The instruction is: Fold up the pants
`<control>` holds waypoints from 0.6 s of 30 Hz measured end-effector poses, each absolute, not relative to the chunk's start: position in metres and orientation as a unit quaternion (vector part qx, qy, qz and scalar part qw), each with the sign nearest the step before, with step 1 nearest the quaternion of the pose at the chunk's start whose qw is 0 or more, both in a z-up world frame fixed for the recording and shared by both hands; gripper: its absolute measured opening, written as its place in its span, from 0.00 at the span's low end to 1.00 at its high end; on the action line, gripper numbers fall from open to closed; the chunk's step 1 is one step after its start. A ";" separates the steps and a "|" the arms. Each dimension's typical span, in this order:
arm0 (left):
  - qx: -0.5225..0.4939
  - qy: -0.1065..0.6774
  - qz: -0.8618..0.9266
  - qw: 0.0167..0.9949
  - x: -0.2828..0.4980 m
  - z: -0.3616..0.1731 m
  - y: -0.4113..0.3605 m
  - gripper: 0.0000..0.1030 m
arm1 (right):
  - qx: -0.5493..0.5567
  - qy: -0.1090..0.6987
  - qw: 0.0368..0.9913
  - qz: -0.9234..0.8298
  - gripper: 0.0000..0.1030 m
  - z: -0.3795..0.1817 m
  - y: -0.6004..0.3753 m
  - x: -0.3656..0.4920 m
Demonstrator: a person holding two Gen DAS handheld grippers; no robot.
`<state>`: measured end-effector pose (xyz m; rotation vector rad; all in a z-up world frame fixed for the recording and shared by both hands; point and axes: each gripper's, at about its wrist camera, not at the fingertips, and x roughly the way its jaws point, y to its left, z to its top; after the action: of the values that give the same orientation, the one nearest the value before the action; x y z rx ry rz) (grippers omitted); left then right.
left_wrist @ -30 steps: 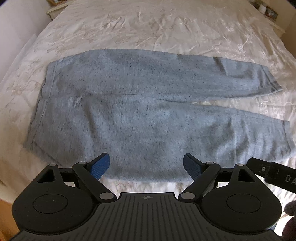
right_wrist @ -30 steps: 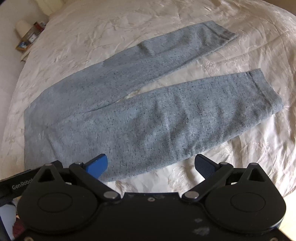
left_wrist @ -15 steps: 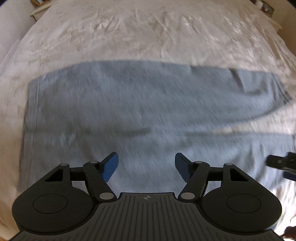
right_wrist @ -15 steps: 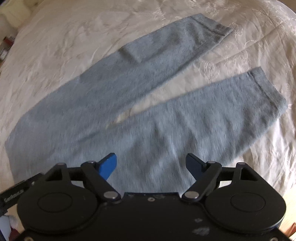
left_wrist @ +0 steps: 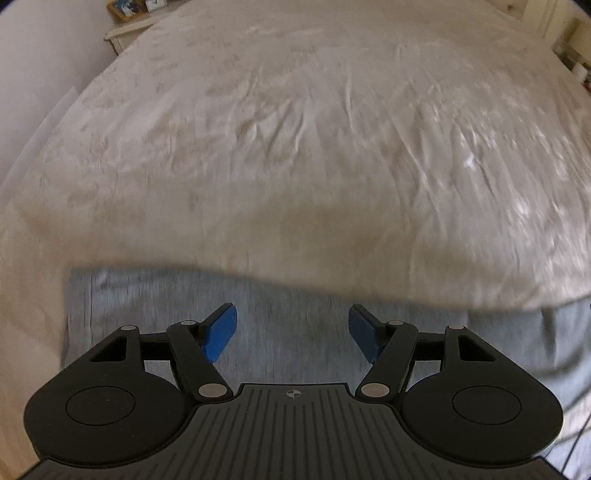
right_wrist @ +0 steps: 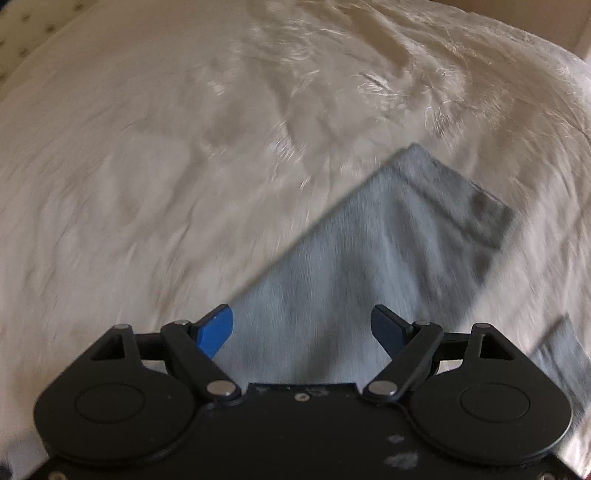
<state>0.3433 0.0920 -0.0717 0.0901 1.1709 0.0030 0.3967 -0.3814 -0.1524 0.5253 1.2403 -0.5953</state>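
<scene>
The grey-blue speckled pants [left_wrist: 288, 310] lie flat on a cream bedspread [left_wrist: 295, 147]. In the left wrist view only their far edge and waistband end show, low in the frame. My left gripper [left_wrist: 291, 325] is open and empty, its blue pads [left_wrist: 221, 328] over the far upper part of the pants. In the right wrist view the far leg [right_wrist: 388, 251] runs up to its cuff [right_wrist: 480, 210]. My right gripper [right_wrist: 303, 328] is open and empty over that leg. Both views are motion-blurred.
The cream bedspread [right_wrist: 184, 147] stretches far beyond the pants. A bedside table [left_wrist: 125, 29] with small items stands at the far left corner. More small items [left_wrist: 580, 66] sit at the far right edge. A second bit of grey cloth [right_wrist: 561, 350] shows at the right.
Both grippers have moved forward across the pants toward their far edge. The near leg and most of the garment have dropped out of view. Both jaws stay open.
</scene>
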 end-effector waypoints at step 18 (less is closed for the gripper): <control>-0.016 0.603 -0.017 0.798 0.376 -0.116 0.065 0.64 | 0.318 0.557 0.721 -0.261 0.07 -0.169 -0.427 0.351</control>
<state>0.3762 0.0646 -0.1164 -0.0353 1.2942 -0.0355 0.3510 -0.4267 -0.1691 0.7024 1.2317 -0.5769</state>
